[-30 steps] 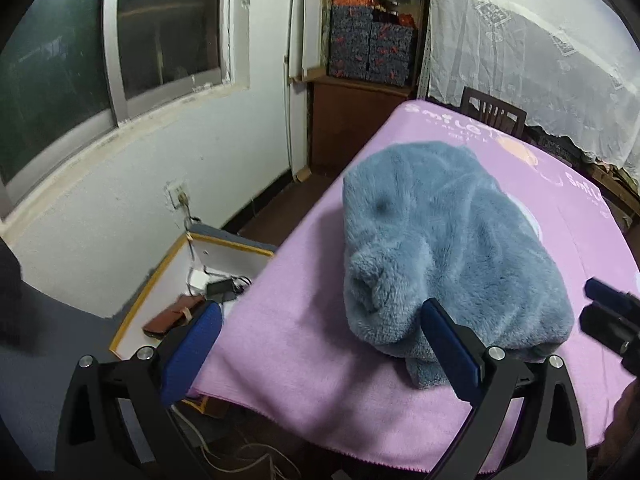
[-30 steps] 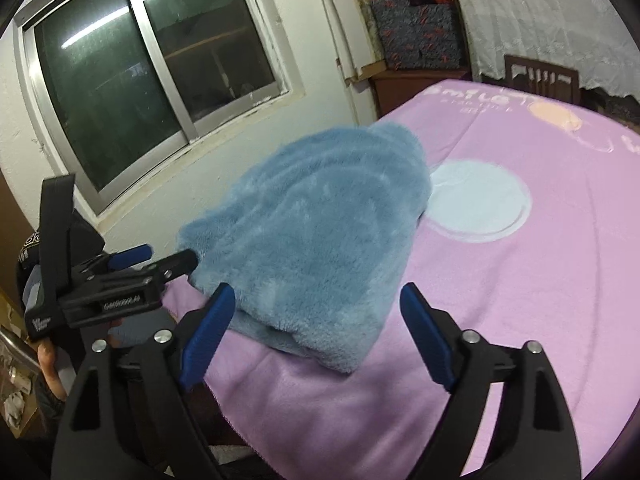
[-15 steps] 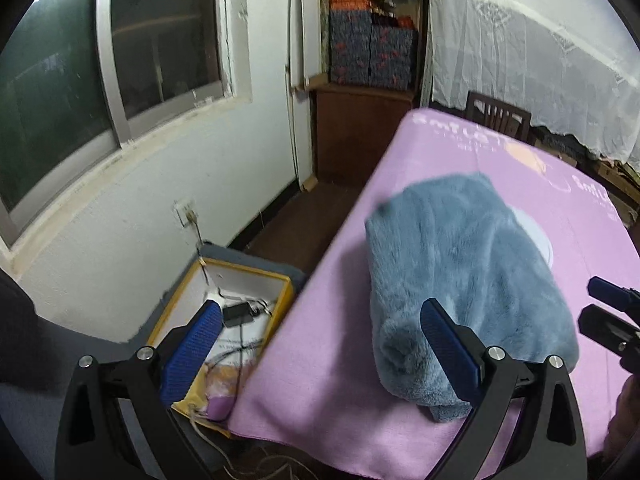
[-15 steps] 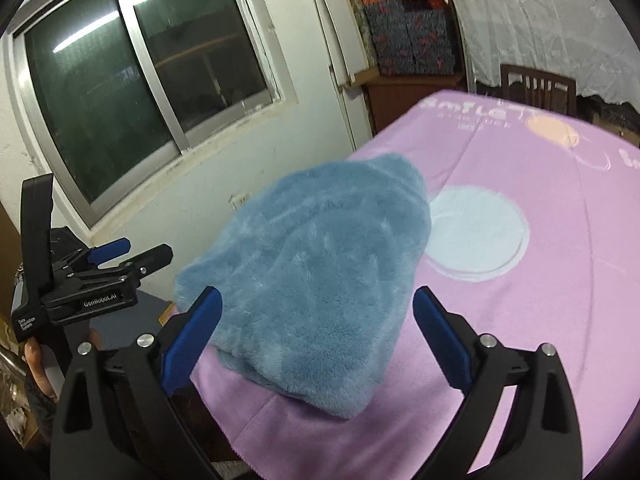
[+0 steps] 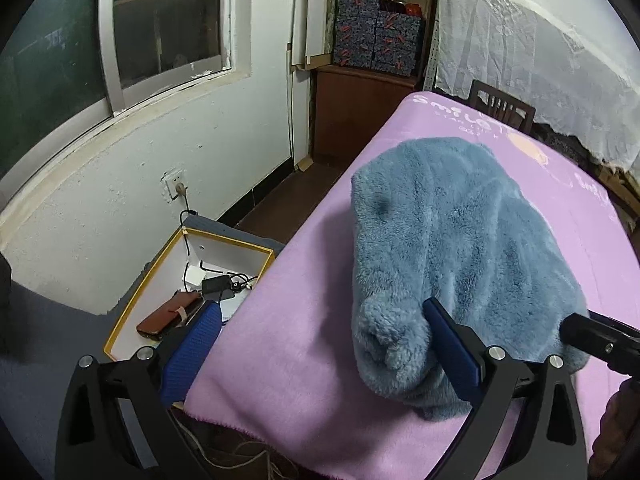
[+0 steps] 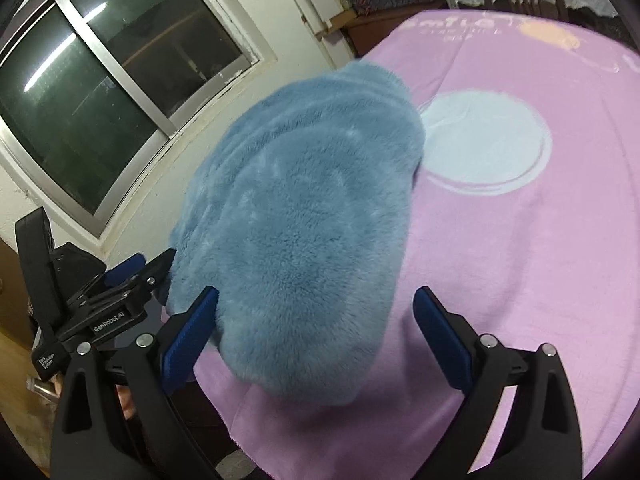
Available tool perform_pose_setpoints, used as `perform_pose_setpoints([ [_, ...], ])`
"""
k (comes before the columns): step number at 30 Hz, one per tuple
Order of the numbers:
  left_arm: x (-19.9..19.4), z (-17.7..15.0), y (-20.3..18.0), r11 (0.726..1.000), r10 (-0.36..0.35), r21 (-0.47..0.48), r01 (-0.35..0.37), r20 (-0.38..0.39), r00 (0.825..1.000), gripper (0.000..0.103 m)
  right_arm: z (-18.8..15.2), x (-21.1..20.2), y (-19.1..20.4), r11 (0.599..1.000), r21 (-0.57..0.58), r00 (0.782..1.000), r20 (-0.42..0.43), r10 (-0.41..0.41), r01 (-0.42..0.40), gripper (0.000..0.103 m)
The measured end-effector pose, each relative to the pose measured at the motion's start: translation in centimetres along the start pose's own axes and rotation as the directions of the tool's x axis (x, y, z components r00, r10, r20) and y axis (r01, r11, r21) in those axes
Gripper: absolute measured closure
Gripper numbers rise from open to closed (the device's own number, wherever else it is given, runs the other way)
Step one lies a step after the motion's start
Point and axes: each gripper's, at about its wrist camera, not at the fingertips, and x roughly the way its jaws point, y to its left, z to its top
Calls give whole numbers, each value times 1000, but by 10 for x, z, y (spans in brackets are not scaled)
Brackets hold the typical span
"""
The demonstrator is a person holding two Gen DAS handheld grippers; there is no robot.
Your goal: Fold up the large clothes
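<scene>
A small room with a white wall, a dark window (image 5: 160, 28) and stacked patterned boxes (image 5: 376, 28) on a wooden cabinet surrounds a table (image 5: 304, 304) covered by a pink blanket bearing a pale circle (image 6: 484, 148). The blue fleece garment (image 5: 452, 248), folded into a thick bundle, lies on the blanket near the table's window-side edge and close to its near end, with one edge touching the pale circle.

The left tongs (image 5: 320, 344) stand wide open above the table's near corner; the right blue pad sits against the rolled near end of the garment, while the left pad hangs over the table edge, above an open yellow-rimmed box (image 5: 208, 264) on the floor holding a brown wallet (image 5: 168, 316) and cables.

The right tongs (image 6: 316, 340) are also spread wide, holding nothing, with the bundle's near end lying between the pads. Whether the left pad touches the fleece cannot be told; the right pad is clear of it.
</scene>
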Motion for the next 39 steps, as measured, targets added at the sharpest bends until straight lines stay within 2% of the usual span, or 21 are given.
perform_pose_setpoints([
  [5, -24, -10, 3, 999, 16, -45, -15, 13, 1000, 3, -4, -23, 9, 997, -32, 995, 69, -68, 71, 6],
  [12, -70, -16, -19, 998, 52, 37, -56, 80, 995, 3, -17, -65, 28, 991, -73, 988, 120, -100, 109, 5],
  [17, -118, -18, -29, 995, 71, 56, -83, 184, 980, 3, -31, -105, 62, 981, -149, 977, 194, -93, 123, 5],
  [23, -159, -32, -44, 991, 74, 90, -102, 270, 960, 3, -60, -136, 100, 943, -270, 953, 281, -115, 193, 5],
  [28, -171, -44, -45, 987, 89, 98, -126, 314, 945, 3, -79, -135, 104, 935, -283, 952, 276, -133, 213, 5],
  [39, -139, -49, -51, 980, 110, 132, -147, 255, 961, 3, -74, -108, 77, 961, -209, 969, 206, -137, 181, 5],
])
